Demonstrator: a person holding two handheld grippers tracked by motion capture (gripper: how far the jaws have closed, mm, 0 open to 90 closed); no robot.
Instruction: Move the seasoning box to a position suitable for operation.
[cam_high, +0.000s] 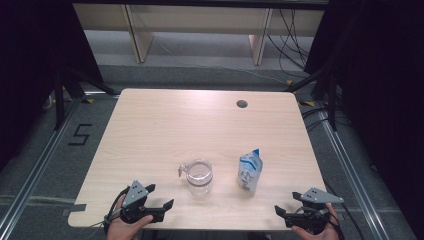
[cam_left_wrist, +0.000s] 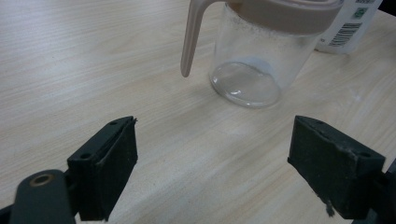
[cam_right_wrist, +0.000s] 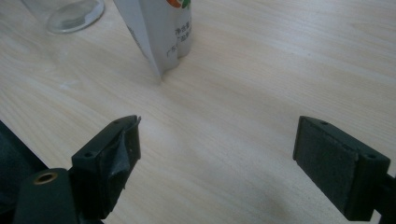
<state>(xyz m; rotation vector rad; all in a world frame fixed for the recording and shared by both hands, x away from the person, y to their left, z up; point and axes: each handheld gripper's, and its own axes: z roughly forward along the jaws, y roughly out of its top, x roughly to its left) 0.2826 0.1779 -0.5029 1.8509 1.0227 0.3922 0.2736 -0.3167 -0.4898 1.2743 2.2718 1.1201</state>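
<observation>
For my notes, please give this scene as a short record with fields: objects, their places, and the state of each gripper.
surface: wooden table
object 1: clear jug, upright, handle at its left
object 2: white and blue pouch, standing right of the jug, apart from it
left gripper: open, holds nothing
right gripper: open, holds nothing

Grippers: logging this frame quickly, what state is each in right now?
Left gripper: open, holding nothing.
Right gripper: open, holding nothing.
</observation>
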